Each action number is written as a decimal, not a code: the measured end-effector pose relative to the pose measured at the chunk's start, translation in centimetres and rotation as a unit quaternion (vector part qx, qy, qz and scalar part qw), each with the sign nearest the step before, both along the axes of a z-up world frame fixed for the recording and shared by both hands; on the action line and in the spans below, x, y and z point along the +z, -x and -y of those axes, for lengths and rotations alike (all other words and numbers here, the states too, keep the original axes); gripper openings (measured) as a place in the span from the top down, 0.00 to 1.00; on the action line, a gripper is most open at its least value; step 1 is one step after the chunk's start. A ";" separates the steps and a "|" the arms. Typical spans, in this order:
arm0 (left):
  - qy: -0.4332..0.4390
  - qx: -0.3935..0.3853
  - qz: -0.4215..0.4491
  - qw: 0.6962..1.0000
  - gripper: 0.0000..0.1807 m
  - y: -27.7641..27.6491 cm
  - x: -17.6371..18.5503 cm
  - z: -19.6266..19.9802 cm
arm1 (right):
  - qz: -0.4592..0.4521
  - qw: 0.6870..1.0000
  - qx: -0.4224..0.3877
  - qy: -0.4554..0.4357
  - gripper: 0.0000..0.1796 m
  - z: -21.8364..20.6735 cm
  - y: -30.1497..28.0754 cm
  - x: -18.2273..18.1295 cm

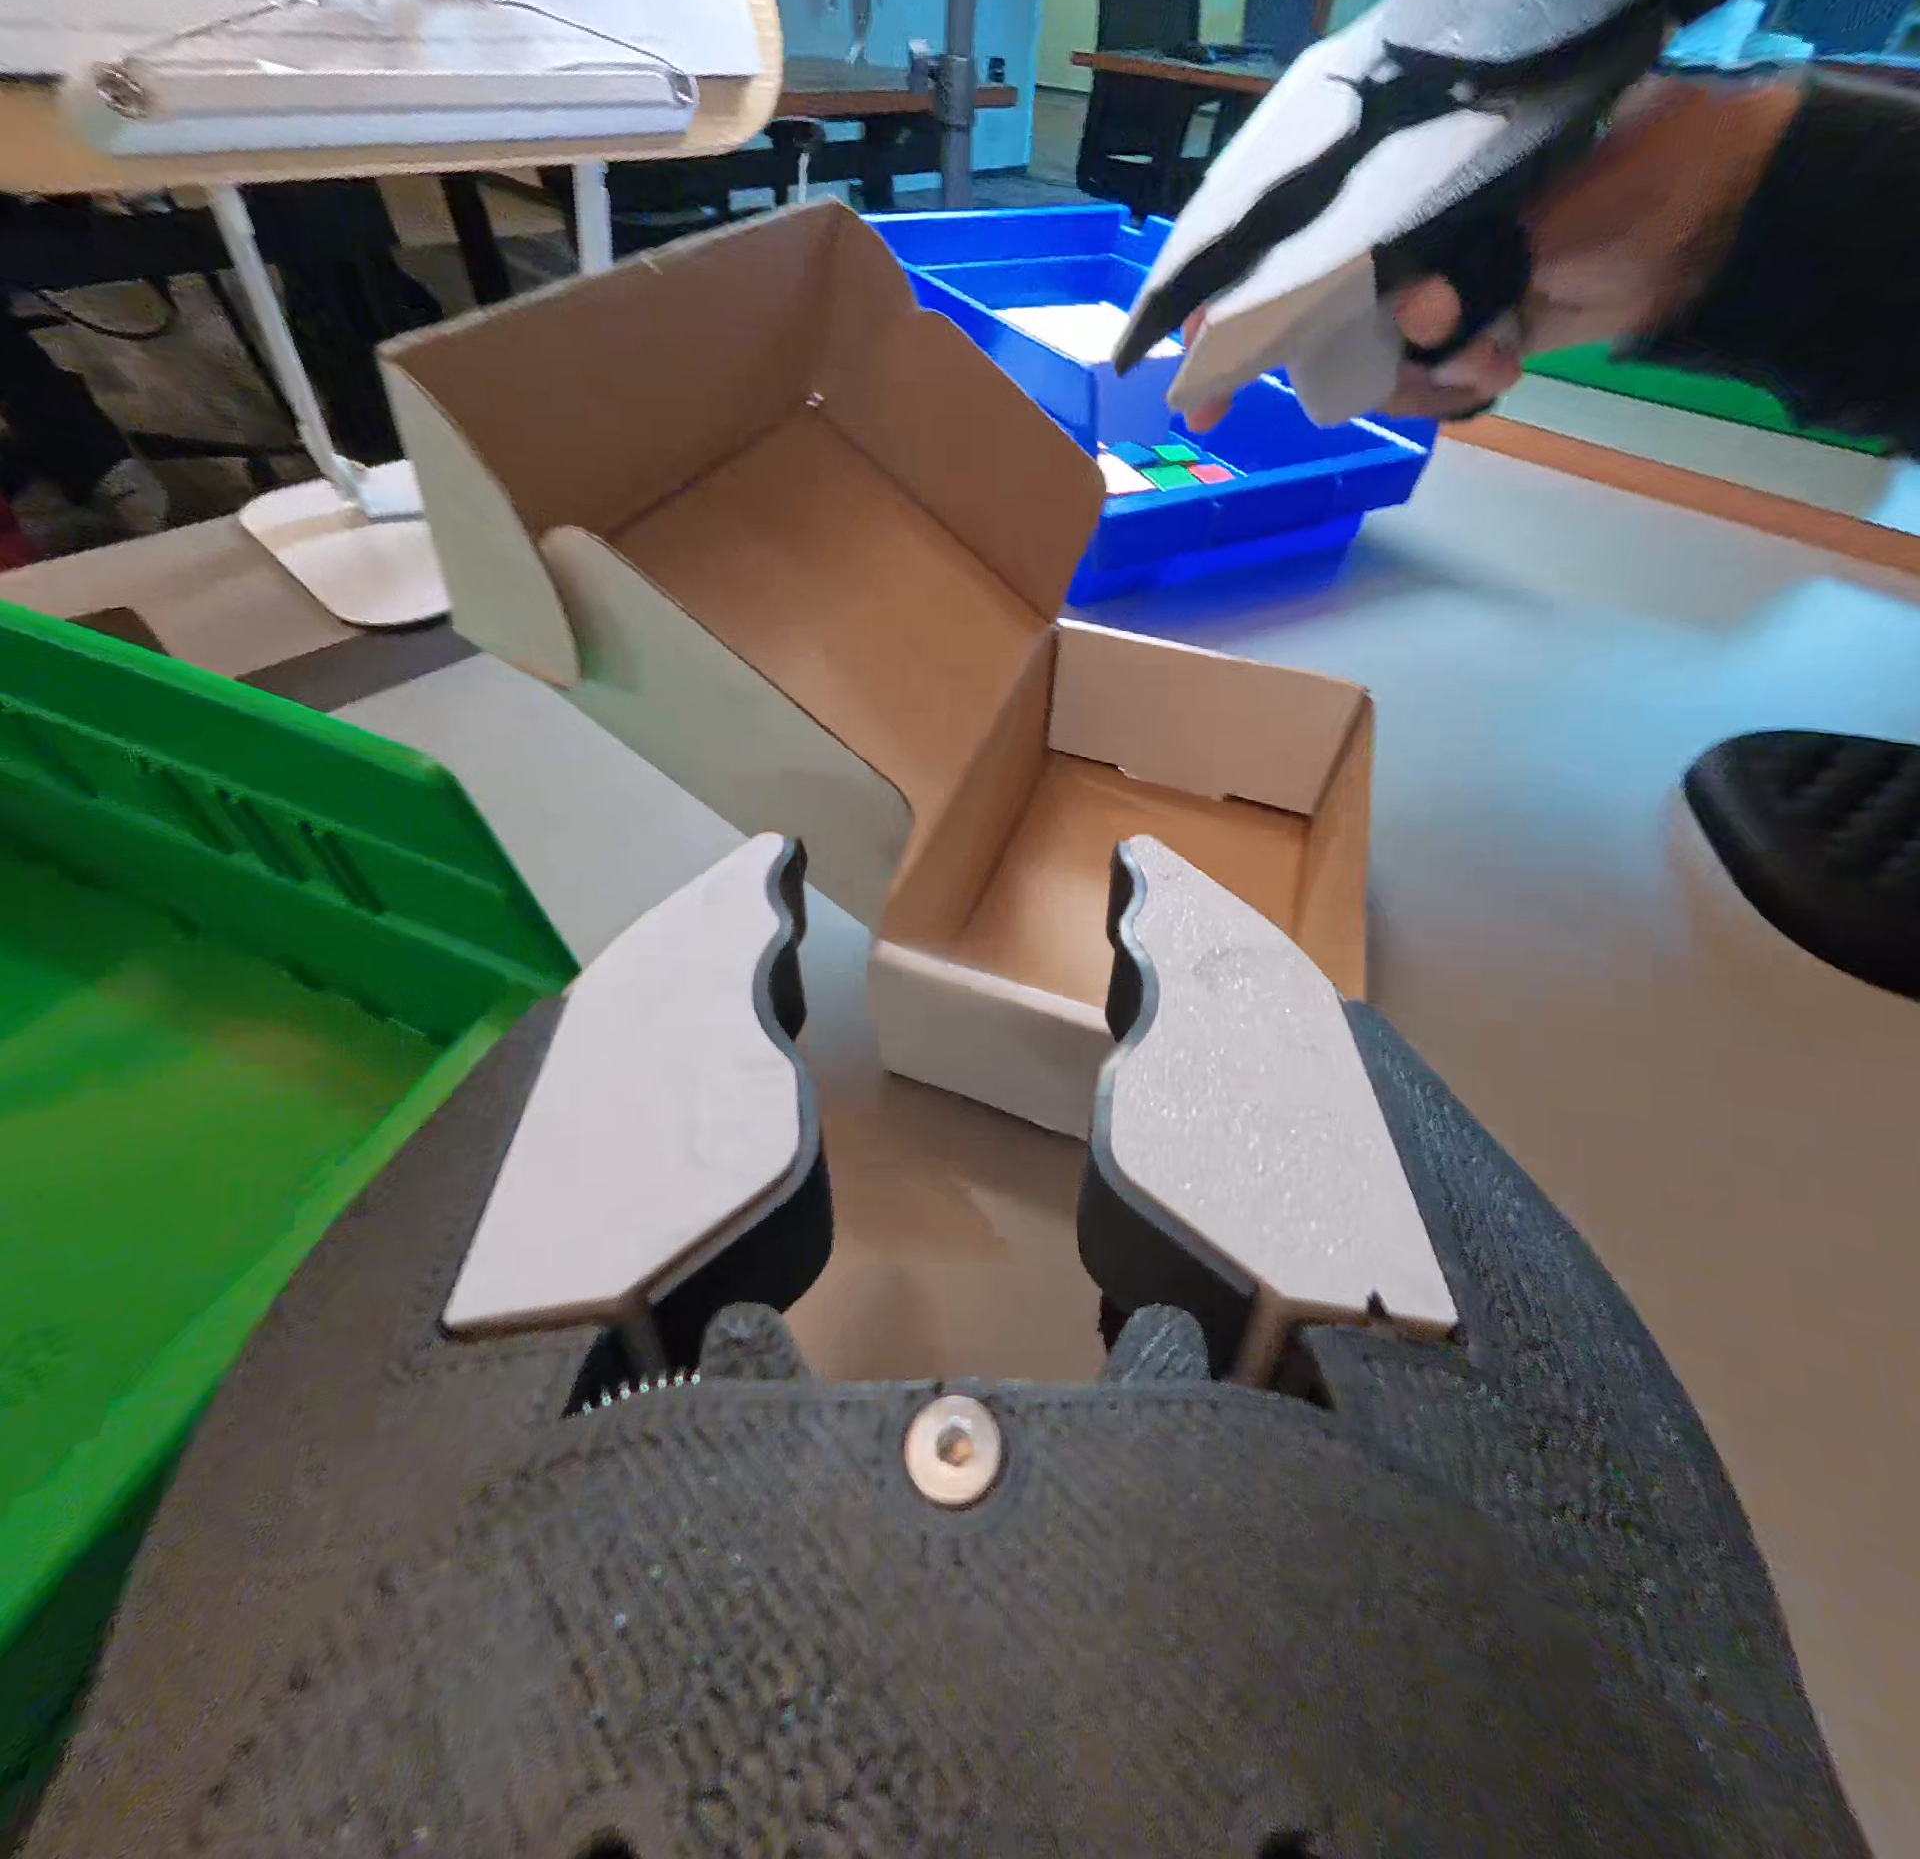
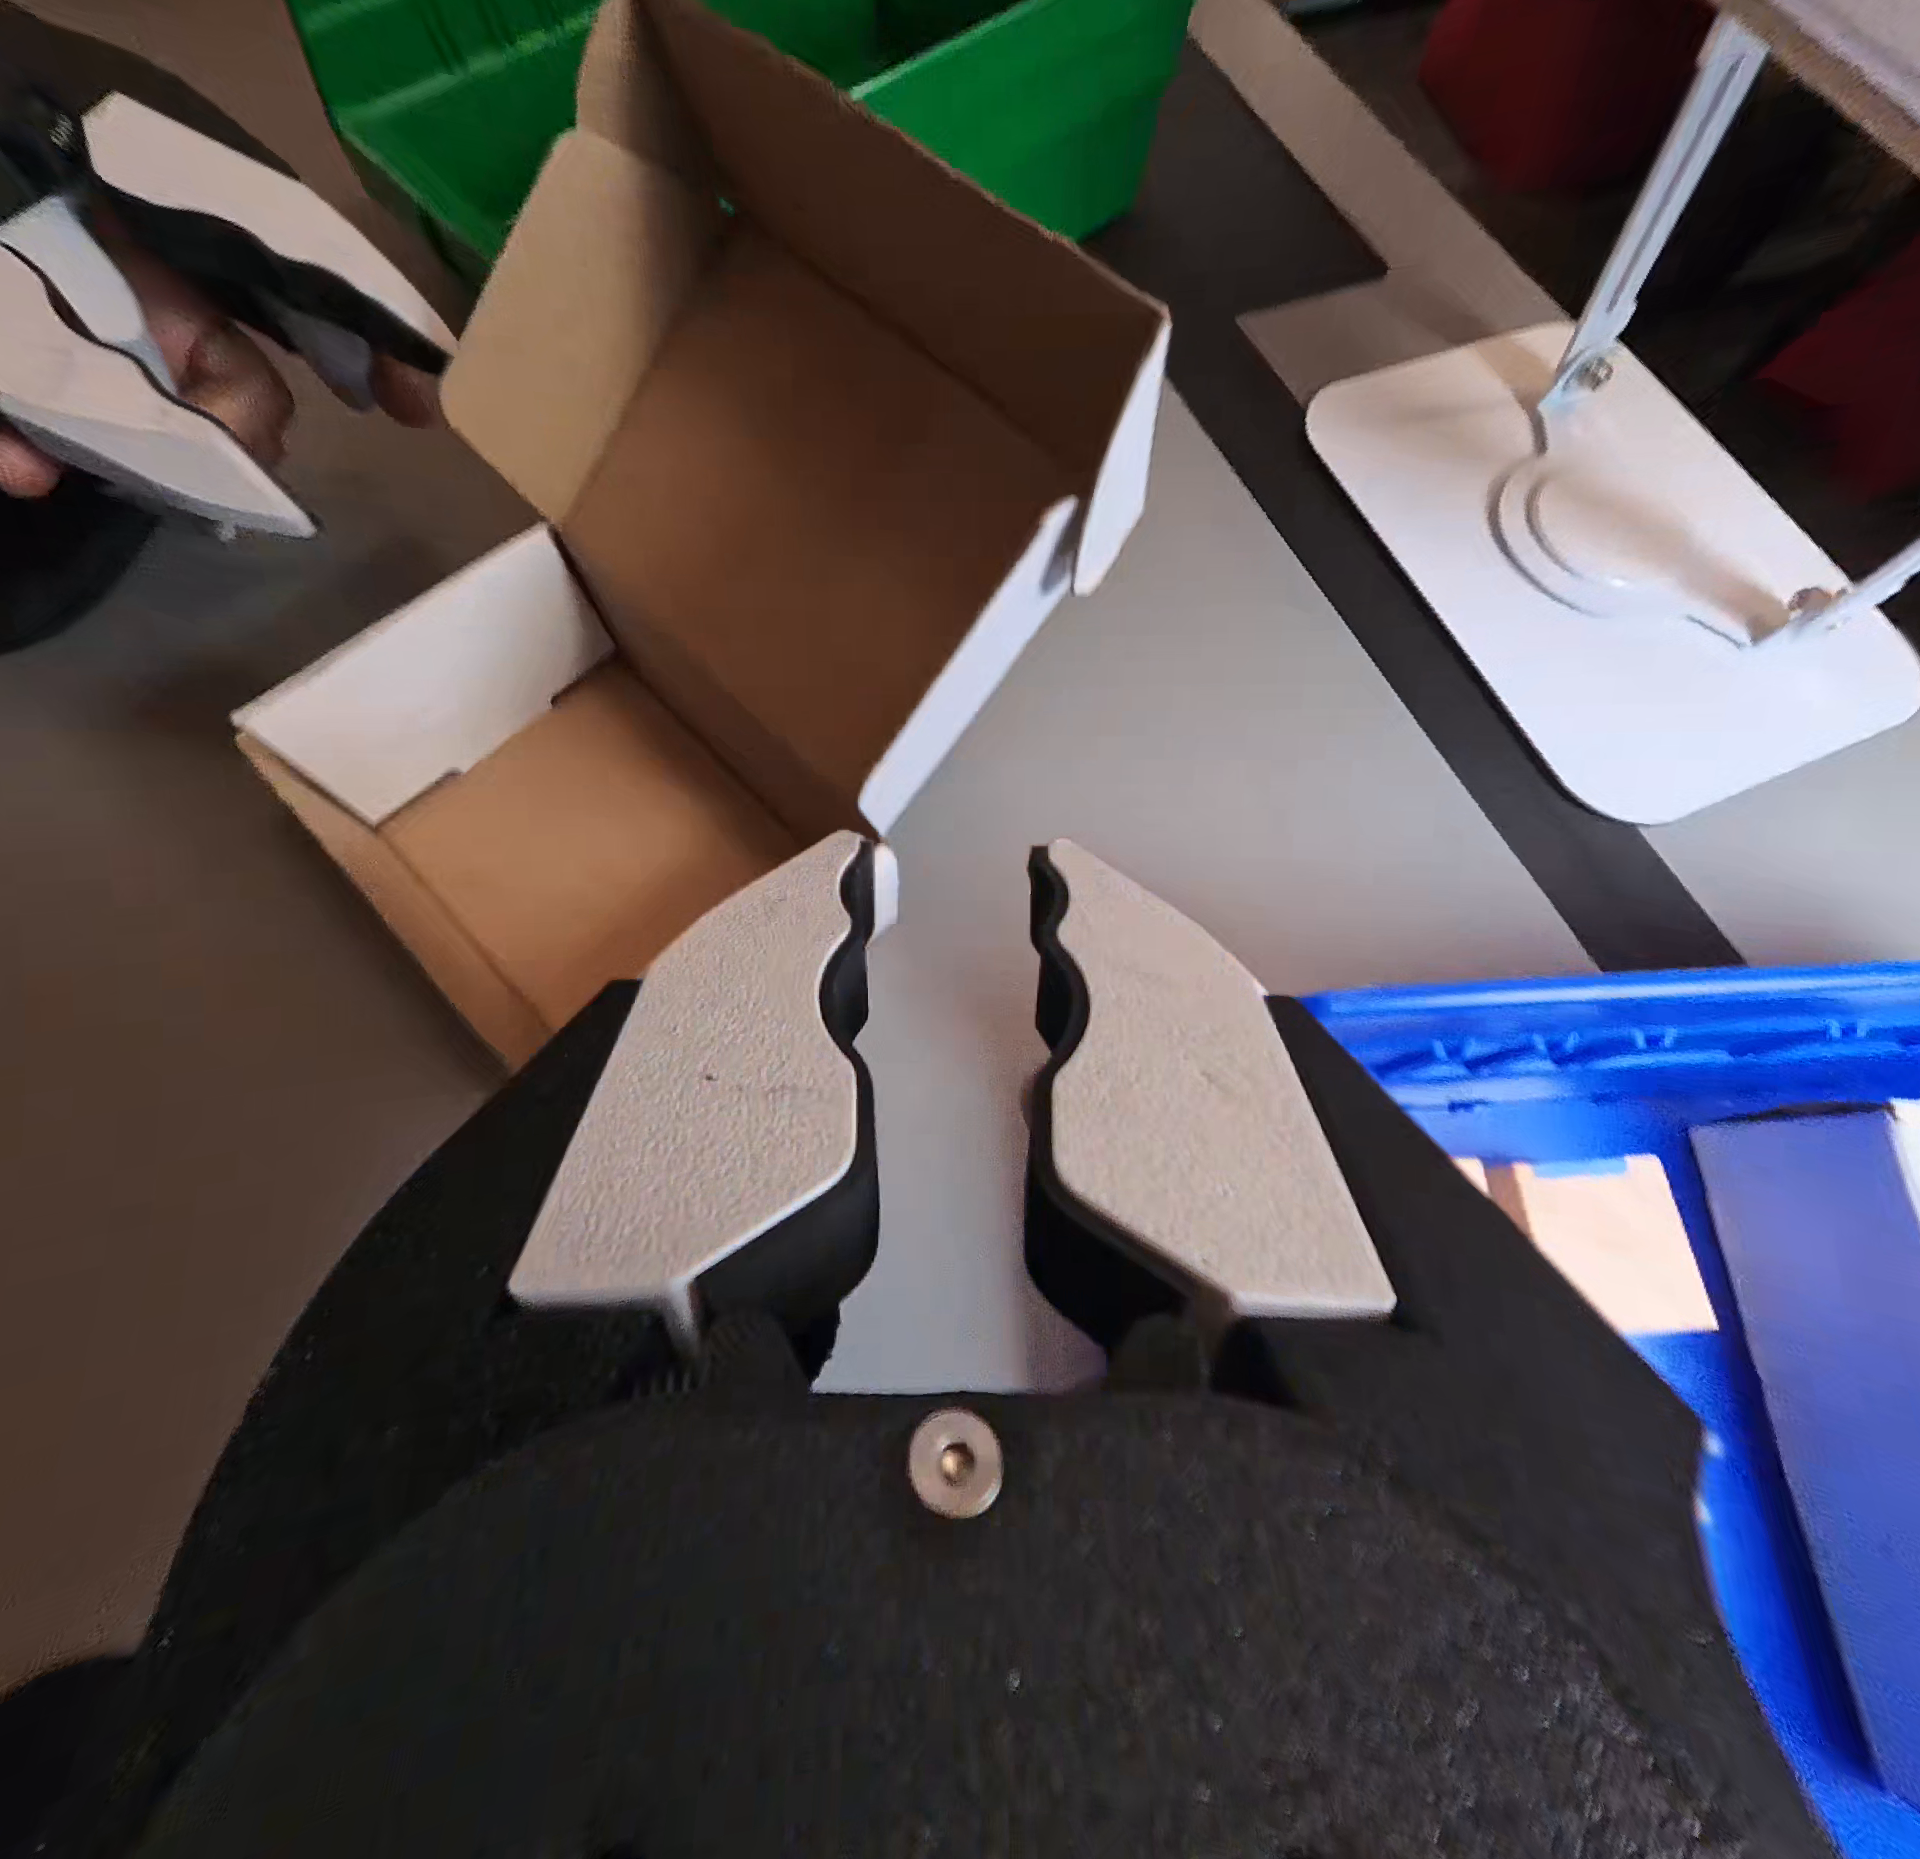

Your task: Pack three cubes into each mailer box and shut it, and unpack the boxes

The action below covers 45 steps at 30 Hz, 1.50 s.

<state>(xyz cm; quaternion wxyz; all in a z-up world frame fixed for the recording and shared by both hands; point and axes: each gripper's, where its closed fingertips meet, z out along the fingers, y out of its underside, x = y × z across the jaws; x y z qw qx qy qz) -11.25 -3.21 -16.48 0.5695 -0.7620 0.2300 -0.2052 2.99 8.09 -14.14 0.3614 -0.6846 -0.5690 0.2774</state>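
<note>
A cardboard mailer box (image 1: 1195, 729) stands open and empty on the table, its lid (image 1: 790, 521) tilted back. It also shows in the right wrist view (image 2: 416, 697). My left gripper (image 1: 956, 874) is open and empty just in front of the box's near corner. My right gripper (image 2: 951, 864) is open and empty, hovering beside the box's lid hinge corner; in the left wrist view it (image 1: 1174, 365) hangs above the blue bin (image 1: 1247, 531). A multicoloured cube (image 1: 1169, 467) lies in that bin.
A green crate (image 1: 208, 1030) stands left of the box, also seen in the right wrist view (image 2: 997, 95). A white stand base (image 2: 1600, 573) sits beyond the box, holding a clipboard (image 1: 384, 53). A black chair part (image 1: 1818, 843) is at the right. The left gripper's tips are roughly 20 centimeters from the right gripper's.
</note>
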 end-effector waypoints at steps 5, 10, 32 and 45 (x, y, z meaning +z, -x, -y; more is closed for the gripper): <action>-0.006 0.023 -0.022 0.999 0.74 0.5 0.8 -3.4 | -0.054 0.997 -0.059 -0.008 0.86 -0.3 3.5 -0.7; -0.011 0.010 -0.038 0.999 0.85 0.4 1.4 -5.2 | -0.057 0.991 -0.097 -0.075 0.93 -0.4 3.7 -1.3; -0.029 -0.139 -0.122 0.982 0.72 0.6 0.1 1.2 | -0.035 0.986 0.026 -0.163 0.74 9.7 -0.7 -2.0; -0.179 -0.101 -0.204 0.957 0.84 -0.9 3.0 2.1 | -0.029 0.934 0.034 -0.354 0.77 11.8 0.3 0.6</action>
